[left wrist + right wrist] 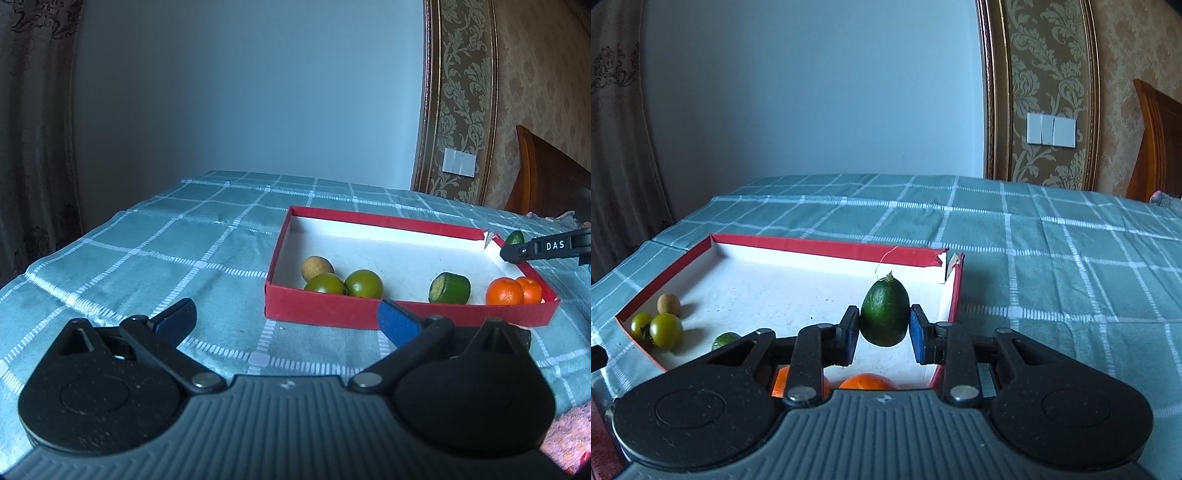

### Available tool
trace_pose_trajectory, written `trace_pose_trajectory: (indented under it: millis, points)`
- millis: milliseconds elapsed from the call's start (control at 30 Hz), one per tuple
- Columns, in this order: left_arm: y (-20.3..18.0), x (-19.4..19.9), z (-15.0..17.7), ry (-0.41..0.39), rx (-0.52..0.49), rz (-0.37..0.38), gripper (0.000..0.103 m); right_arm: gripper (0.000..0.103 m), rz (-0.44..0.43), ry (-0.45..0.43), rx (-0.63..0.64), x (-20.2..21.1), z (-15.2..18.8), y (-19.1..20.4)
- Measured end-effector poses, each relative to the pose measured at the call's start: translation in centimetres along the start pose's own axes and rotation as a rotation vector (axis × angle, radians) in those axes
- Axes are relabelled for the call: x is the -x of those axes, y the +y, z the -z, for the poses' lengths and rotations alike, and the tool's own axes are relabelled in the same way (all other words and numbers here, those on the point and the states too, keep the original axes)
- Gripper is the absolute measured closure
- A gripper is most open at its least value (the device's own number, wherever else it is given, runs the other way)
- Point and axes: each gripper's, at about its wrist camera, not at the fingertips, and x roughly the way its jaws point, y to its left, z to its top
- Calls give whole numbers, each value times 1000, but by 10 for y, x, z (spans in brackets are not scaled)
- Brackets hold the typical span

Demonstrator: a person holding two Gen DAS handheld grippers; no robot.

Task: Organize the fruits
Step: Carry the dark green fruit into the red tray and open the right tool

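A red box [317,312] with a white floor lies on the checked cloth. In it are a tan round fruit [317,267], two green tomatoes [364,283], a cut green piece [449,288] and two oranges [504,291]. My left gripper [286,317] is open and empty, just before the box's near wall. My right gripper [884,328] is shut on a dark green egg-shaped fruit [885,317], held above the box's right part [955,291]. It shows at the right edge of the left wrist view [515,238].
The teal checked cloth [1071,277] spreads to the right of and behind the box. A curtain [33,147] hangs at the left. A wooden headboard [546,184] and a patterned wall with switches [1051,129] stand at the right.
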Motion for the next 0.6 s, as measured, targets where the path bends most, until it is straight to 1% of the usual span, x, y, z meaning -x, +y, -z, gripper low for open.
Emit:
trace_pose_trajectory:
  millis: [267, 433, 467, 533, 567, 600]
  points:
    - [-1, -1, 0, 9, -7, 6, 0, 74, 12, 37, -15, -8, 10, -6]
    - [-1, -1, 0, 9, -3, 2, 0, 74, -5, 29, -47, 4, 13, -12]
    - [-1, -1, 0, 9, -2, 1, 0, 71, -8, 17, -51, 10, 13, -13]
    - [-1, -1, 0, 10, -4, 0, 0, 57, -15, -3, -54, 19, 13, -15]
    - [-1, -2, 0, 10, -5, 0, 0, 42, -10, -12, -58, 24, 14, -15]
    - [0, -2, 0, 9, -2, -1, 0, 39, 7, -25, -62, 30, 14, -15]
